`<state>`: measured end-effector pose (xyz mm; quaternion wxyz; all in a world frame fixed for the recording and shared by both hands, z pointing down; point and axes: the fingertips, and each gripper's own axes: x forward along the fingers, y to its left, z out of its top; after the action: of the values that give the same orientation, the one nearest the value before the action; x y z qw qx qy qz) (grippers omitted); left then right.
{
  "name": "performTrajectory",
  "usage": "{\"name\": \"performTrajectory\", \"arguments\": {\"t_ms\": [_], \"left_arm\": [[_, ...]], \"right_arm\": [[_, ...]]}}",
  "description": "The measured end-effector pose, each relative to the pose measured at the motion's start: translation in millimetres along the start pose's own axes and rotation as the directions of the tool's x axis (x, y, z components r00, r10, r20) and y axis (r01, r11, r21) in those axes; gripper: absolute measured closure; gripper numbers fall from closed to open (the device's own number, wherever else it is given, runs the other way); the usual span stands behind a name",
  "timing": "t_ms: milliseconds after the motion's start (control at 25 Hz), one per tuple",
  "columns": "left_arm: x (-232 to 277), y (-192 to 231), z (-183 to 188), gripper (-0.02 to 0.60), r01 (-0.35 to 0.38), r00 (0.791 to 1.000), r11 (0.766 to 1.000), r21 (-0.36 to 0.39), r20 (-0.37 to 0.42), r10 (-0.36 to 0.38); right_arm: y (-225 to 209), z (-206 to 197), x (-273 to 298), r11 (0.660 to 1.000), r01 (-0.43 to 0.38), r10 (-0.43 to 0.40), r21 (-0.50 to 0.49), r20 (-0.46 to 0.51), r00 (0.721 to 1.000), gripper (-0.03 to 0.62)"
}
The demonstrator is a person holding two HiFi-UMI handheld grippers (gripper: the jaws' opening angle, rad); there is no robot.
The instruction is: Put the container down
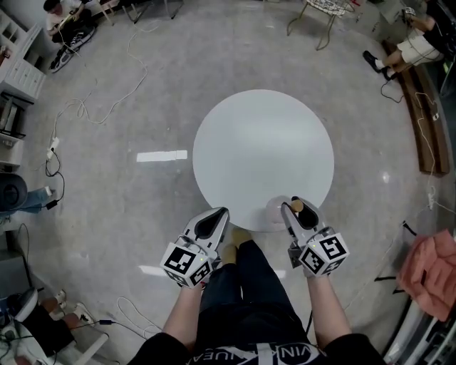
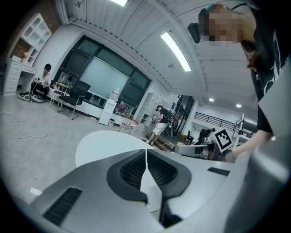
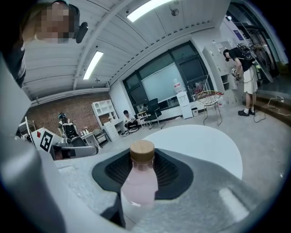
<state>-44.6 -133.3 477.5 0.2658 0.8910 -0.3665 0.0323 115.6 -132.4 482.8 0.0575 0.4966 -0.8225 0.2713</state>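
The container is a clear pinkish bottle with a round wooden cap. It stands upright between the dark pads of my right gripper, which is shut on its neck and shoulder. In the head view the bottle hangs at the near right rim of the round white table, inside the right gripper. My left gripper hovers at the table's near left rim. Seen in its own view, the left gripper is shut with nothing between the pads.
The table top is bare. The person's legs are right below the near rim. Cables trail across the grey floor at left. A wire chair stands beyond the table, a bench and a pink cloth at right.
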Motion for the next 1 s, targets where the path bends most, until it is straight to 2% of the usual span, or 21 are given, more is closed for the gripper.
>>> {"name": "performTrajectory", "arguments": {"t_ms": [440, 1000], "left_arm": [[20.1, 11.4, -21.6, 0.566, -0.035, 0.999, 0.999, -0.041, -0.03, 0.034], [31.9, 26.0, -29.2, 0.566, -0.072, 0.997, 0.995, -0.072, -0.037, 0.069]], "right_arm": [[-25.7, -3.6, 37.3, 0.999, -0.015, 0.012, -0.053, -0.052, 0.999, 0.454], [-49.5, -2.5, 76.5, 0.998, -0.018, 0.015, -0.055, -0.058, 0.998, 0.454]]}}
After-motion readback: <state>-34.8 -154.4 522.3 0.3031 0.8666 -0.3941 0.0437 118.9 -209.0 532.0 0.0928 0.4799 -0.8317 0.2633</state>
